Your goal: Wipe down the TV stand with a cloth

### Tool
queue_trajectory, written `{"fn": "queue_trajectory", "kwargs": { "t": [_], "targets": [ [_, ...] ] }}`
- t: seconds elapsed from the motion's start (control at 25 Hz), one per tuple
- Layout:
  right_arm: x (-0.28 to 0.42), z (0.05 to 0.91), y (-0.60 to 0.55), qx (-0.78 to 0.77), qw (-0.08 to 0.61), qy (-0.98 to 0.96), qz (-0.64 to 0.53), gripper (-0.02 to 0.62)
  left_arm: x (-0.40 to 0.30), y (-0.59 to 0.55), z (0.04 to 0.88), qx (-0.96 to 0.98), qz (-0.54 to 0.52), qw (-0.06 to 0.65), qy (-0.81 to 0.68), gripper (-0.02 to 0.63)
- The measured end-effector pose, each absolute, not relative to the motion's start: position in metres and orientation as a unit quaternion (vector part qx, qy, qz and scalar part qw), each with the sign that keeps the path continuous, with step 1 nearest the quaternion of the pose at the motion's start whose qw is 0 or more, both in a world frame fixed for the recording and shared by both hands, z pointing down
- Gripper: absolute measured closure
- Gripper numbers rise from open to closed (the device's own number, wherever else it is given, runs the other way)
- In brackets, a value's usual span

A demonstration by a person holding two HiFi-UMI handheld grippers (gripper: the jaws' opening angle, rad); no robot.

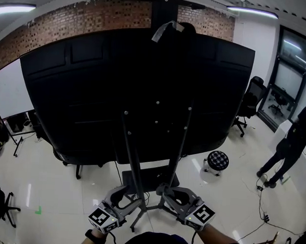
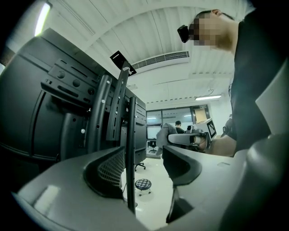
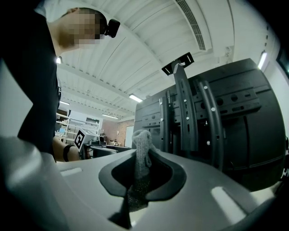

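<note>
The back of a big black TV (image 1: 139,83) fills the head view. It hangs on a black TV stand with two slanted poles (image 1: 132,153) that run down to a floor base (image 1: 151,175). My left gripper (image 1: 124,192) is low at the left pole. In the left gripper view that pole (image 2: 131,153) stands between the jaws, close to the left pad, with a gap on the other side; the gripper (image 2: 143,169) is open. My right gripper (image 1: 166,190) is by the right pole and is shut on a grey cloth (image 3: 139,167), which sticks up between the pads.
A round checkered stool (image 1: 217,160) stands right of the stand. Black office chairs (image 1: 249,105) are behind it, and a person (image 1: 288,146) stands at the far right. Cables (image 1: 262,208) lie on the glossy white floor. A whiteboard (image 1: 8,91) is at the left.
</note>
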State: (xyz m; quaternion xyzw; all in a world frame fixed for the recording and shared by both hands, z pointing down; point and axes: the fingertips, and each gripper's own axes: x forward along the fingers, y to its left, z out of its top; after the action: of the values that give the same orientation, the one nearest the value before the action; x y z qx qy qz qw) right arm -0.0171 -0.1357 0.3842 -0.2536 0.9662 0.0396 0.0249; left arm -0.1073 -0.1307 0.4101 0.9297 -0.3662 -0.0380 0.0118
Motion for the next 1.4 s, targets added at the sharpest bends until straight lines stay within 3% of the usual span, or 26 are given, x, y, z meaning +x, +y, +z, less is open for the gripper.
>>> {"fn": "queue_trajectory", "kwargs": {
  "t": [0.48,1.04,1.4],
  "targets": [
    [-0.013,0.271,-0.179,-0.199,0.034,0.959,0.198,0.554,-0.095,-0.165,0.319,0.929,-0.045,-0.091,-0.355,0.316],
    [-0.024,0.105,-0.225,-0.185,-0.03,0.877,0.443,0.554,-0.061,-0.196,0.142,0.909,-0.043,-0.268,-0.315,0.314],
    [-0.036,-0.009,-0.267,-0.227,-0.047,0.824,0.516,0.554,-0.053,-0.225,0.051,0.897,-0.059,-0.298,-0.322,0.314]
  ]
}}
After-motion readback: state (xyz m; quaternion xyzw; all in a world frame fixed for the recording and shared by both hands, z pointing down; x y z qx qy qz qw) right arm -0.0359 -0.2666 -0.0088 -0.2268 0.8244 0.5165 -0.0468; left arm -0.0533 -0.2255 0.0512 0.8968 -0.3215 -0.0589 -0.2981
